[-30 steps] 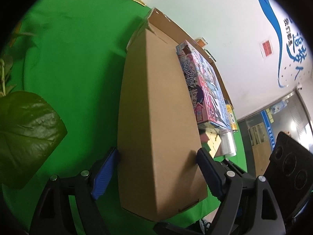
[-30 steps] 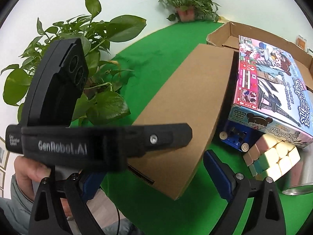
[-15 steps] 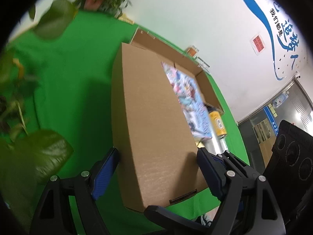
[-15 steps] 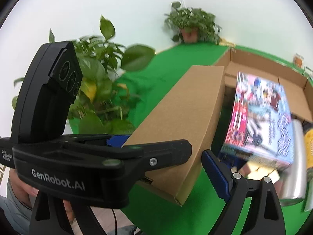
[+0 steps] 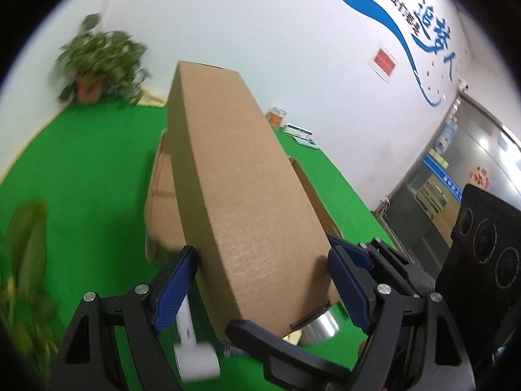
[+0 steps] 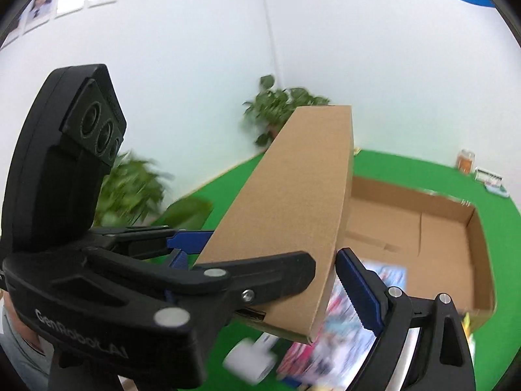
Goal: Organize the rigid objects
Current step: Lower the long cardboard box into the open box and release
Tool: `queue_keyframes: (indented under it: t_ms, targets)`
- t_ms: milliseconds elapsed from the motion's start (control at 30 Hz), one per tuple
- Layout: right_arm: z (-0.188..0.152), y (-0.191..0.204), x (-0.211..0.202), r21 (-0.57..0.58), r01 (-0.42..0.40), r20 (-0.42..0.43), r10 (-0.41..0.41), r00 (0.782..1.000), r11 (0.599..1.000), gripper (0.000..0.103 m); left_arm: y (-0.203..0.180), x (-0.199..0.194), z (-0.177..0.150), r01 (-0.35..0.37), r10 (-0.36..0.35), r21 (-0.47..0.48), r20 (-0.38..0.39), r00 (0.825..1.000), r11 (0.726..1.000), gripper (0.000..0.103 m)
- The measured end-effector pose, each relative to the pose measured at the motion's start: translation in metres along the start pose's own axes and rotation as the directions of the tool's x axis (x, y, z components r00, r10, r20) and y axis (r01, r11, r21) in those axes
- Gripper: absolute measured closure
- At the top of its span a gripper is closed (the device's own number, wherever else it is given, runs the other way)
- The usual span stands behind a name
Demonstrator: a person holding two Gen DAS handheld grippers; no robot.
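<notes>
A long brown cardboard box [image 5: 234, 179] hangs in the air, its far end tilted up toward the wall. My left gripper [image 5: 260, 280] is shut on its near end, blue pads [image 5: 176, 286] pressing both long sides. My right gripper [image 6: 267, 277] grasps the same end. Its right pad [image 6: 355, 286] lies against the box's [image 6: 293, 202] side, and its left pad is mostly hidden behind the left gripper's black arm. Below lie a colourful printed box [image 6: 342, 342], a white roller-shaped object [image 6: 250, 361] and a silver can [image 5: 320, 325].
An open, shallow cardboard tray [image 6: 423, 228] sits on the green table [image 5: 81, 179] under and beyond the lifted box. Potted plants stand at the far corner [image 5: 101, 65] and close on the left [image 6: 130, 189]. Small items [image 6: 482, 172] line the far table edge.
Both grippers have risen together with the cardboard box, lifting it off the table and tilting its far end up. The tray's floor and the objects beneath now show.
</notes>
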State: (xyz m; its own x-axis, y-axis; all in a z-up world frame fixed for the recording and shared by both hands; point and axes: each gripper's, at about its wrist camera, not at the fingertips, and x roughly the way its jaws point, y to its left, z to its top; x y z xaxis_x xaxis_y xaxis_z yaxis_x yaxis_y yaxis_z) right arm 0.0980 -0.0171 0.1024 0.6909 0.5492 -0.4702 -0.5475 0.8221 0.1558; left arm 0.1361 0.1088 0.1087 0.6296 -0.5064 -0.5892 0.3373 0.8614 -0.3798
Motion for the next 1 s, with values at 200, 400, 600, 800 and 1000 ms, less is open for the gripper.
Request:
queue_keyframes:
  t_ms: [200, 400, 600, 800, 1000]
  targets:
    - [0.056, -0.048, 0.032, 0.033, 0.030, -0.002, -0.030, 1.000, 0.999, 0.012, 0.009, 0.053, 0.067, 0.012, -0.010, 0.028, -0.060, 0.998, 1.000, 0.021]
    - [0.077, -0.103, 0.101, 0.102, 0.022, -0.108, -0.011, 0.994, 0.995, 0.012, 0.050, 0.125, 0.100, 0.013, -0.020, -0.044, -0.168, 0.986, 0.999, 0.021]
    - [0.045, -0.134, 0.172, 0.192, 0.025, -0.269, 0.028, 0.963, 0.981, 0.013, 0.100, 0.199, 0.079, 0.023, -0.067, -0.143, -0.310, 0.949, 0.990, 0.022]
    - [-0.002, -0.141, 0.207, 0.232, 0.041, -0.415, 0.061, 0.908, 0.972, 0.012, 0.124, 0.221, 0.048, -0.020, -0.048, -0.169, -0.388, 0.920, 0.985, 0.027]
    - [-0.023, -0.138, 0.221, 0.298, -0.008, -0.500, 0.163, 0.851, 0.955, 0.010, 0.145, 0.215, 0.036, -0.101, 0.028, -0.163, -0.402, 0.915, 0.981, 0.035]
